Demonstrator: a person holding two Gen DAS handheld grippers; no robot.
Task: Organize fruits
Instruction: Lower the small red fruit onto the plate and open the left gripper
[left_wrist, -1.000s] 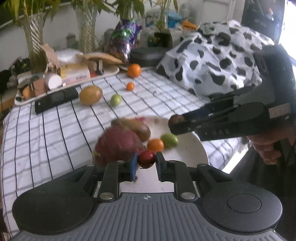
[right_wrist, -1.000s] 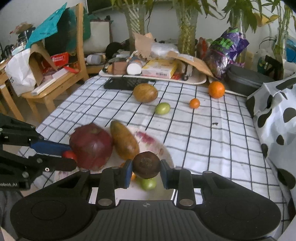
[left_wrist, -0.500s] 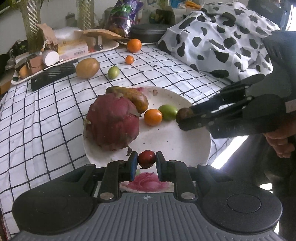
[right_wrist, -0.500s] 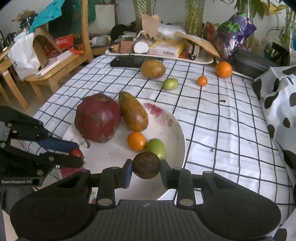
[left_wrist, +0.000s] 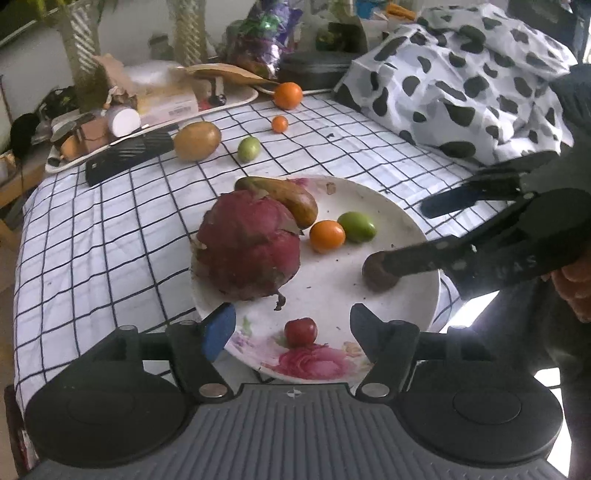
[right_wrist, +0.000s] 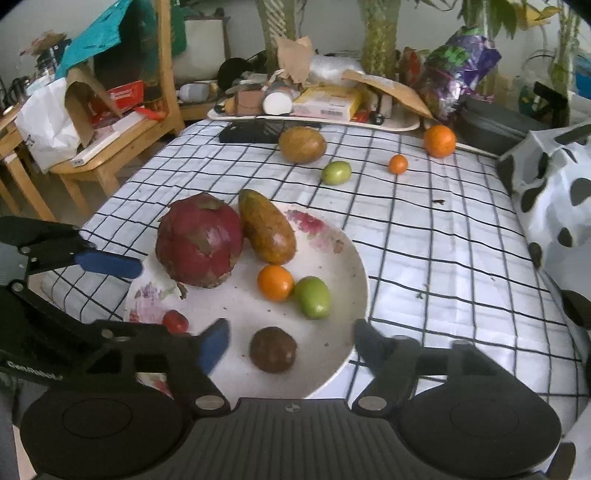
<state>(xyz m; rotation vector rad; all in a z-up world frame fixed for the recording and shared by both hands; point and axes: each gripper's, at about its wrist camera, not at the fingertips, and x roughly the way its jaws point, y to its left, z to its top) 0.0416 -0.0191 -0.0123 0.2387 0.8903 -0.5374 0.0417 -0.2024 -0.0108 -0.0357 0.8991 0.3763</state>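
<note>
- Left tool (left_wrist: 291, 325), jaws opening, holds nothing; cherry (left_wrist: 300, 331) lies free on the plate (left_wrist: 399, 206), lower centre.
- Right tool (right_wrist: 290, 341), jaws opening, empty around the brown fruit (right_wrist: 273, 349).
- Risk: a withdrawing finger could nudge either round fruit over the near rim.

The right gripper (right_wrist: 290, 341) is over the near edge of a white plate (right_wrist: 347, 254), and its jaws are opening. A dark brown round fruit (right_wrist: 273, 349) lies on the plate between them, and they do not touch it. Also on the plate are a big red dragon fruit (right_wrist: 199, 240), a long brownish fruit that may be a mango (right_wrist: 267, 229), a small orange (right_wrist: 275, 282), a green fruit (right_wrist: 313, 297) and a little red fruit (right_wrist: 175, 321). The left gripper (right_wrist: 129, 295) reaches in from the left, jaws apart. Four more fruits sit farther back on the checked tabletop (right_wrist: 424, 236).
</note>
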